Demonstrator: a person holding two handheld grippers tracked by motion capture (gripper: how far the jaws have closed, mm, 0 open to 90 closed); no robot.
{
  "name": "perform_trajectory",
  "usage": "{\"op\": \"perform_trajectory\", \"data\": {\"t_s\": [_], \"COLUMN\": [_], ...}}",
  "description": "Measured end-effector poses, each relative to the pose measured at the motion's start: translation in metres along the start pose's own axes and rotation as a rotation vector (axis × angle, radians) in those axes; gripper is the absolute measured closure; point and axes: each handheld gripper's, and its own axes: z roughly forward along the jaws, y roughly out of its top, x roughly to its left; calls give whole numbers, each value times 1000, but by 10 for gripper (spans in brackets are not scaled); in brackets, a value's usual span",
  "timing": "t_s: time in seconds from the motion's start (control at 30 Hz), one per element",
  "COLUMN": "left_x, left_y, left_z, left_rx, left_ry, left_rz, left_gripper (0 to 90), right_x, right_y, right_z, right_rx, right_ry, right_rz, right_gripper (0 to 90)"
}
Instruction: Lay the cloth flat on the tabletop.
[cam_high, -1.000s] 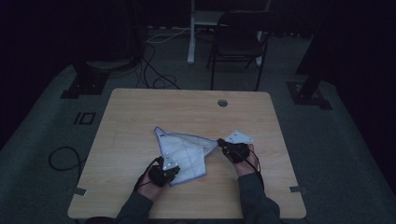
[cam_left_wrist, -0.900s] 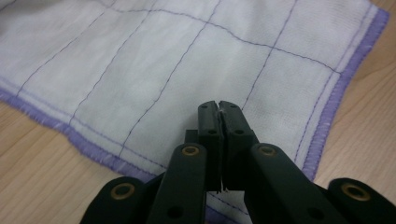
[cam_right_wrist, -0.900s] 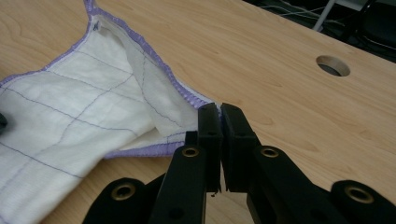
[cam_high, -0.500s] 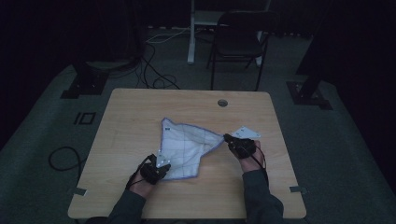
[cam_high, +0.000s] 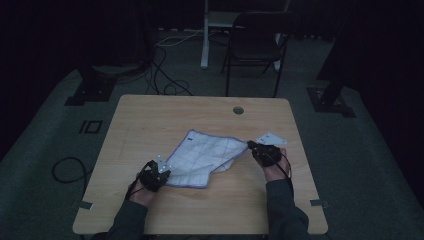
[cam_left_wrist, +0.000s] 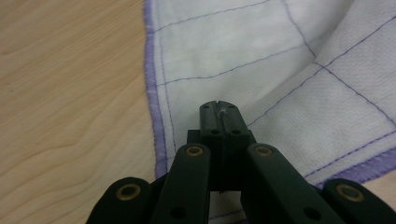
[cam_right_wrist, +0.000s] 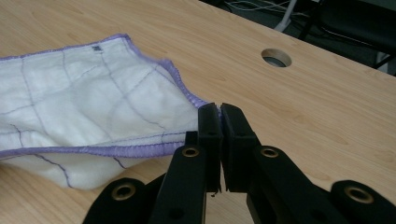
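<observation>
A white cloth with purple stitched grid lines and a purple hem lies partly folded on the wooden table. My left gripper is at the cloth's near left corner, its jaws shut on the fabric. In the left gripper view the left gripper pinches a bit of white cloth. My right gripper holds the cloth's right corner, pulled out toward the table's right side. In the right gripper view the right gripper is shut on the purple-hemmed corner of the cloth.
A round cable hole sits in the table near its far edge, also visible as the hole in the right gripper view. A dark chair and cables stand on the floor beyond the table.
Both grippers have moved apart, the left one down-left and the right one further right, stretching the cloth wider and flatter across the table.
</observation>
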Motion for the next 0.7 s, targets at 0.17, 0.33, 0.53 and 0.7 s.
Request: {"op": "perform_trajectory", "data": {"t_s": [0.17,0.33,0.53,0.7], "left_x": [9,13,13,13], "left_y": [-1,-1,-1,-1], "left_z": [1,2,3,3], "left_rx": [10,14,11,8], "left_ry": [30,41,52,54], "left_rz": [-21,-28,-31,-32], "left_gripper": [900,900,900,900], "right_x": [-8,-15,-12,4], "right_y": [-3,-5,-4,-7], "right_z": [0,3,9,3], "right_rx": [13,30,57,35], "right_ry": [-22,-25,-35,3], "right_rz": [16,24,22,5], "right_gripper": [884,884,731,687]}}
